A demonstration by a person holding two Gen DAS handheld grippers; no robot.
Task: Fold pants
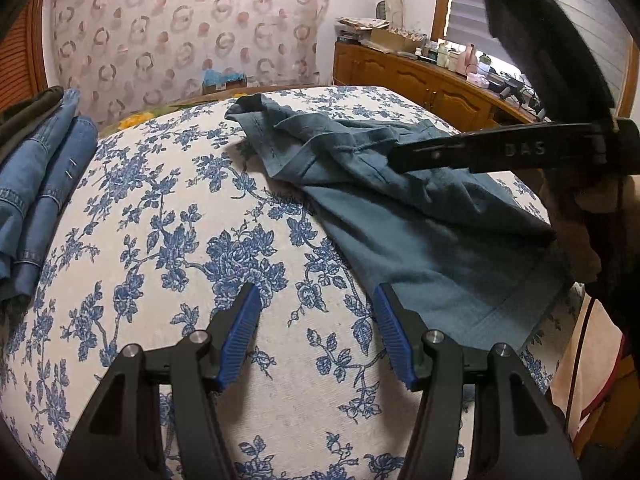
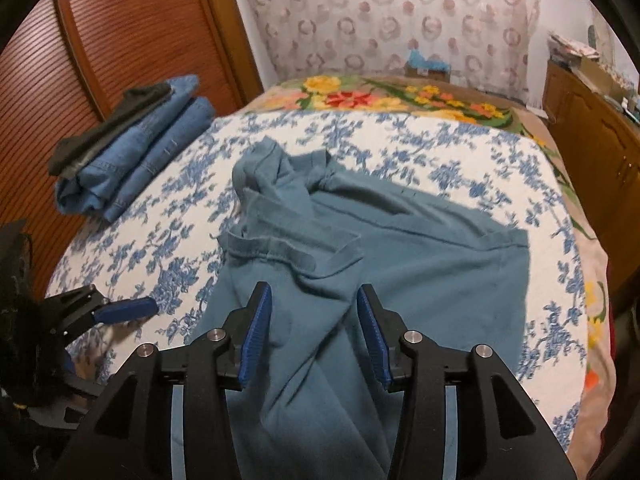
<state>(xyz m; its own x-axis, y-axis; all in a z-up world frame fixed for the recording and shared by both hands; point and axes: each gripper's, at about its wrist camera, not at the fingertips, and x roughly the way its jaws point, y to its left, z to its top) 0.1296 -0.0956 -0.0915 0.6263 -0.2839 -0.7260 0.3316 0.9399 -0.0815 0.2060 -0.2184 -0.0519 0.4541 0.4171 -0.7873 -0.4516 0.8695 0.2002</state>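
Teal pants (image 2: 400, 264) lie rumpled, w/ waistband bunched, on bed (image 1: 200, 240), fold incomplete; left gripper (image 1: 316, 332) and right gripper (image 2: 314, 334) both approx. half-open, gripping nothing.

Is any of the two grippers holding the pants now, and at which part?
Nothing is held. The left gripper stands open over the bedspread. The right gripper is open too, with the pants below its jaws, not pinched.

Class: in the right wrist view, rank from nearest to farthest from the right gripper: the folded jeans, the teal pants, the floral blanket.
From the right gripper:
1. Teal pants, directly beneath.
2. Folded jeans, upper left.
3. Floral blanket, far end of the bed.
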